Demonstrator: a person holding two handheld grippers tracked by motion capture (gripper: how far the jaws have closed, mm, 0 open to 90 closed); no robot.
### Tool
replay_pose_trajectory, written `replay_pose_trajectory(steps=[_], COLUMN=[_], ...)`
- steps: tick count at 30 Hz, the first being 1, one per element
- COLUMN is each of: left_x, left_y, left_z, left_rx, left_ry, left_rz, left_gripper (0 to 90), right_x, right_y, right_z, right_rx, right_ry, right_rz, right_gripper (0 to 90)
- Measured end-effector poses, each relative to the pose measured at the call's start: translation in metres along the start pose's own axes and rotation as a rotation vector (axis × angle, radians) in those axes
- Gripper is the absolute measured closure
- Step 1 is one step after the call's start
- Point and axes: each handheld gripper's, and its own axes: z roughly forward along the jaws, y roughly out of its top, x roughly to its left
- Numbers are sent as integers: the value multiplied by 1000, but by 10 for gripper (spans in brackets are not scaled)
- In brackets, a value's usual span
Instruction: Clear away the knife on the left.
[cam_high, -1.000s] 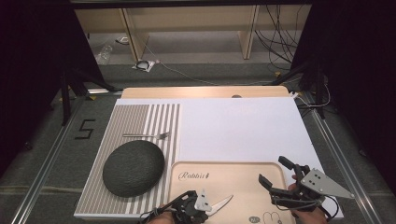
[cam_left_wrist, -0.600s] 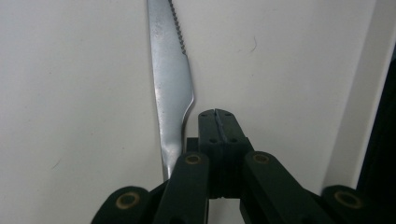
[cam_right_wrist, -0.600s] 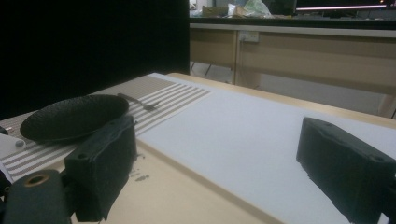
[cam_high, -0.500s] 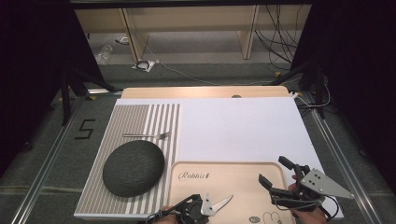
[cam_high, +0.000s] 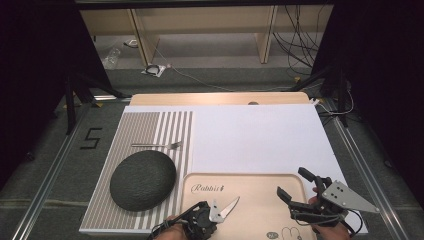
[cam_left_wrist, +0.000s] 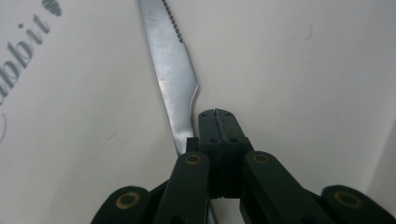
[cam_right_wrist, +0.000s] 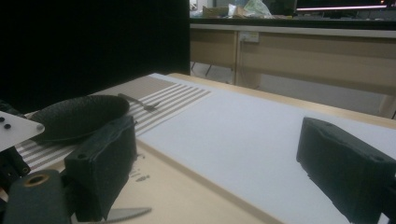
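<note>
Two grippers — left (cam_left_wrist: 217, 122) closed, seemingly clamping knife (cam_left_wrist: 173, 79) | right (cam_right_wrist: 215, 172) wide.

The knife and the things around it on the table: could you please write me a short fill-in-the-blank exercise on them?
1. The left gripper is shut on the ____ of the knife.
2. The knife's blade lies over the beige ____.
3. The fork lies on the ____ mat, beyond the dark round plate.
4. The right gripper's jaws stand ____.

Missing words: handle; tray; striped; open

Lab recording bay: black curtains (cam_high: 45, 60), floor cables (cam_high: 295, 45), rails (cam_high: 45, 185).
</note>
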Motion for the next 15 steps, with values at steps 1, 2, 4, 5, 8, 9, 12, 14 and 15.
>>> replay_pose_trajectory(steps=[1,2,4,5,8,9,12,14,15], left_x=[2,3,6,7,10,11,14,15,16], left_y=[-1,-1,-2,-3,-5,-5,-7,-7,-8], left_z=[0,-1,-2,-2,-3,-4,-5,-5,-6], left_rx=[2,1,4,9,13,17,22,24,26], left_ry=[3,7,16,20,25,23,24,25,26], left_rz=[-6,-13,-19,-18,-26,-28,-37,-41,-42], left_gripper=[894,894,894,894,894,894,894,894,894], right_x=[0,0,0,0,0,0,0,0,0], right_y=[0,0,0,0,0,0,0,0,0], right_z=[0,0,0,0,0,-1,-1,-1,-1], right_rx=[0,1,-1,0,-2,1,1,1,1], right_ry=[-1,-1,0,0,0,-1,-1,0,-1], right_rz=[-1,0,1,1,0,1,0,1,0], right_gripper=[129,129,129,129,129,129,128,129,128])
